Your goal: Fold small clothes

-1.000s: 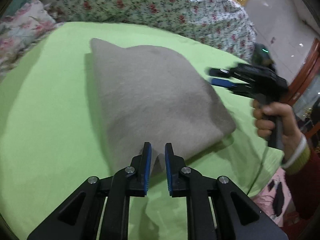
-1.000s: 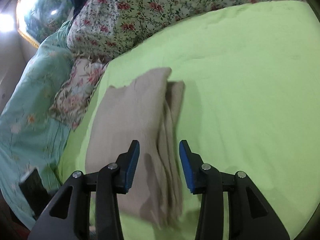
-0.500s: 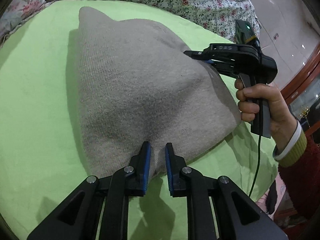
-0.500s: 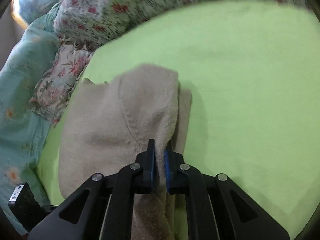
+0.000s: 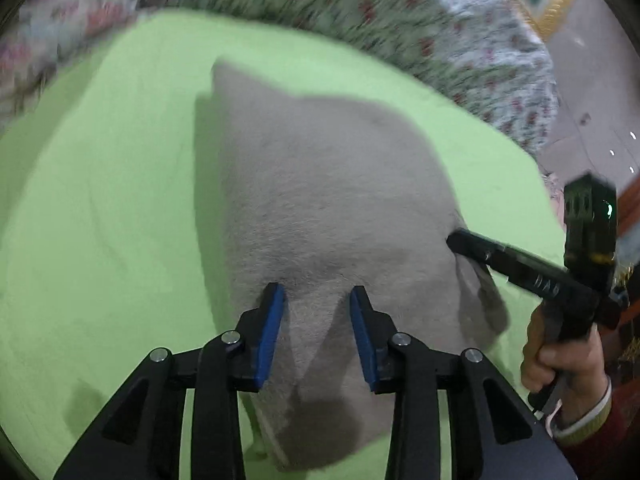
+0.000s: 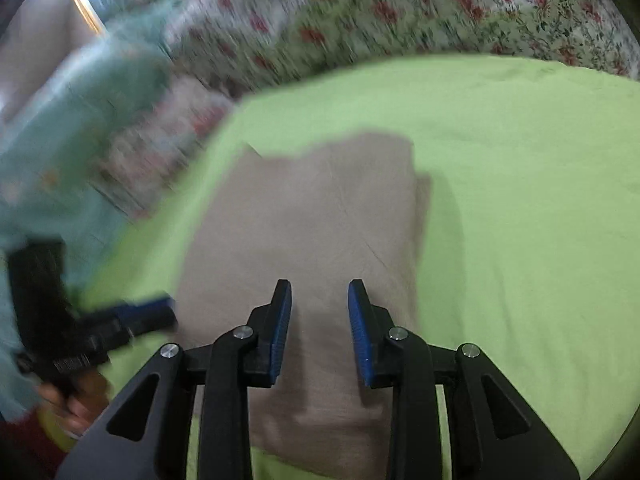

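A folded beige-grey knit garment [image 5: 328, 200] lies on the green sheet [image 5: 112, 208]. My left gripper [image 5: 317, 288] hovers over its near edge. Its jaws are opening, and the cloth shows in the gap with the pads not pressing on it. In the right wrist view the same garment [image 6: 312, 220] lies flat under my right gripper [image 6: 319, 282]. Those jaws are opening too, free of the cloth. In the left wrist view the right gripper [image 5: 456, 240] points at the garment's right edge. The left gripper [image 6: 160, 314] shows blurred at the garment's left side.
The green sheet [image 6: 520, 200] spreads wide to the right of the garment. A floral quilt [image 5: 360, 12] is bunched behind it, and teal floral bedding [image 6: 60, 140] lies to the left. A hand [image 5: 560, 356] in a red sleeve holds the right gripper near the bed's edge.
Half a second ago both grippers were shut on the garment's edges. Both have let go, and their jaws now stand apart. The garment lies flatter on the sheet.
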The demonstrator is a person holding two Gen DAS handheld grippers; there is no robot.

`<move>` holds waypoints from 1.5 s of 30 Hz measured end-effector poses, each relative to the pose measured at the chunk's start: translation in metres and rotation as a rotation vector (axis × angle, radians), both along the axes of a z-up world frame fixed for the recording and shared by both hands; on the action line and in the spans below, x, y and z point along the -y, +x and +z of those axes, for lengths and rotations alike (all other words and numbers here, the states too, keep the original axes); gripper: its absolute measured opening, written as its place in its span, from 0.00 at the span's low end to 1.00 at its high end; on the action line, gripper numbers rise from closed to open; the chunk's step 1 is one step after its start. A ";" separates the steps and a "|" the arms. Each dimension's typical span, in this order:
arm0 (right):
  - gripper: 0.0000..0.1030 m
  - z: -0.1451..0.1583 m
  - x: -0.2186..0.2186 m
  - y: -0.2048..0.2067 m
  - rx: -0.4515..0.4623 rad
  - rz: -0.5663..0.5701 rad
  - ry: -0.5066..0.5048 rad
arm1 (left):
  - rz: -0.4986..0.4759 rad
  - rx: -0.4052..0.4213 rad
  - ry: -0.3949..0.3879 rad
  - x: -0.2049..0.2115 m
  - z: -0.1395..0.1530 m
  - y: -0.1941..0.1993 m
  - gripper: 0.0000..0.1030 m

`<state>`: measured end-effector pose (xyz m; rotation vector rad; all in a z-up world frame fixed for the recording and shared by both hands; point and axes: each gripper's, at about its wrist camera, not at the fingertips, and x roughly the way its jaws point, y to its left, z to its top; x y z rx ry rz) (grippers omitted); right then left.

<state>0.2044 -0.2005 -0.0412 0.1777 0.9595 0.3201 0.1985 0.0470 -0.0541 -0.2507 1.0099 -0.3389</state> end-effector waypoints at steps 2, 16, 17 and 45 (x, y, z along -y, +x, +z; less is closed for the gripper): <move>0.25 -0.011 0.006 0.001 0.014 -0.014 0.032 | -0.006 0.008 0.006 0.000 0.000 0.003 0.35; 0.28 0.008 0.002 -0.076 0.022 -0.045 -0.007 | -0.093 0.105 0.086 0.025 0.021 -0.087 0.39; 0.29 0.004 0.002 -0.081 0.012 -0.044 -0.015 | -0.094 0.080 0.117 0.027 0.010 -0.091 0.41; 0.55 -0.004 0.012 -0.154 -0.033 -0.085 -0.017 | 0.036 -0.012 0.258 0.009 0.000 -0.150 0.82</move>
